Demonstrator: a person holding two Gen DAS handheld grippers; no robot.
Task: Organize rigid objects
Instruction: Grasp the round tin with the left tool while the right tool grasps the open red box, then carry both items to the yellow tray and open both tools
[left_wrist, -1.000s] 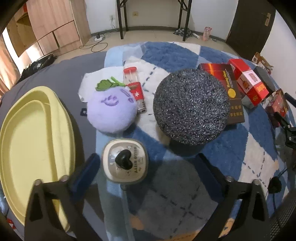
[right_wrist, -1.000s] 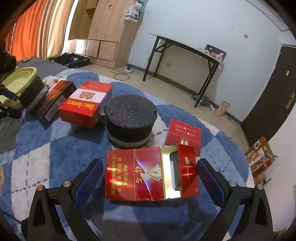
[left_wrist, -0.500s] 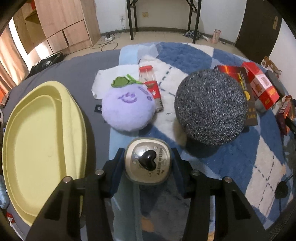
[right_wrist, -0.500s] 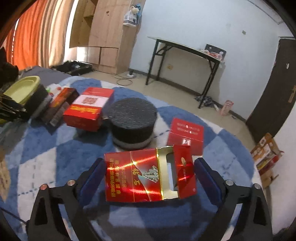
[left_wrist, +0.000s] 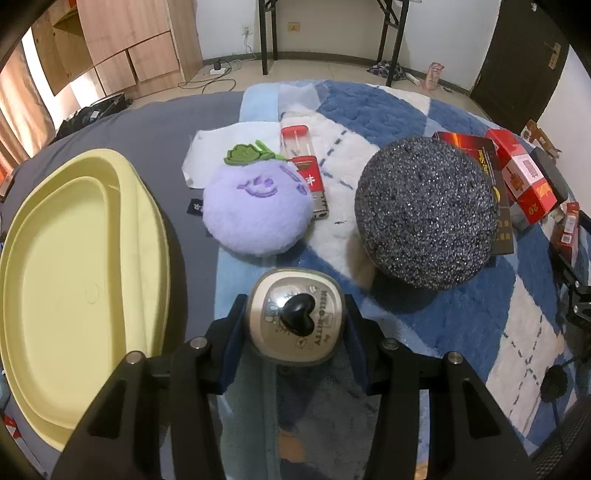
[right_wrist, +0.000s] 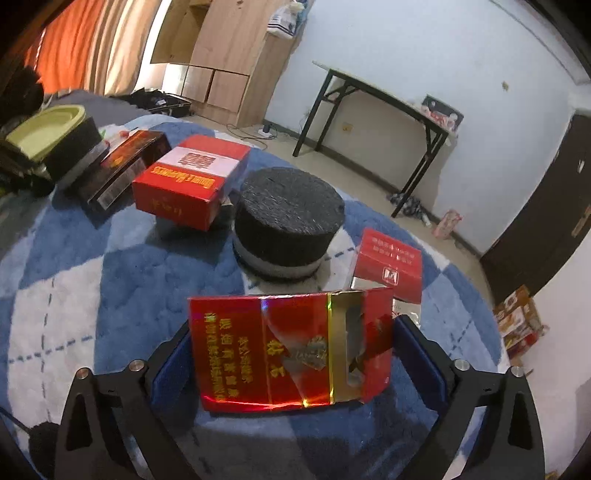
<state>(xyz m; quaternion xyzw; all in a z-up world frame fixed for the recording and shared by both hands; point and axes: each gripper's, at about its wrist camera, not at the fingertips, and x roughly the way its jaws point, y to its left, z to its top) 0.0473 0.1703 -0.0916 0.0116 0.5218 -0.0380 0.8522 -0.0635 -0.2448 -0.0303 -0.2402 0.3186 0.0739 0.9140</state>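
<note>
The left gripper (left_wrist: 295, 334) was clamped on the little beige Hello Kitty container (left_wrist: 295, 317), blue pads pressed to both sides, sitting on the rug (left_wrist: 461, 332) just right of the yellow tray (left_wrist: 74, 258) and near the purple plush (left_wrist: 256, 214) and the black foam disc (left_wrist: 424, 210) further back. The right gripper (right_wrist: 291, 354) was closing in on the shiny red carton (right_wrist: 291, 343), which sat between its pads on the blue-and-white rug; I couldn't really tell if the pads were pressing it yet. Behind the carton were another black foam cylinder (right_wrist: 288, 225) and a red box (right_wrist: 192, 181) off to the far left.

Beige heart-knobbed tin (left_wrist: 295, 319) upright on rug; red foil carton (right_wrist: 291, 350) tilted.
</note>
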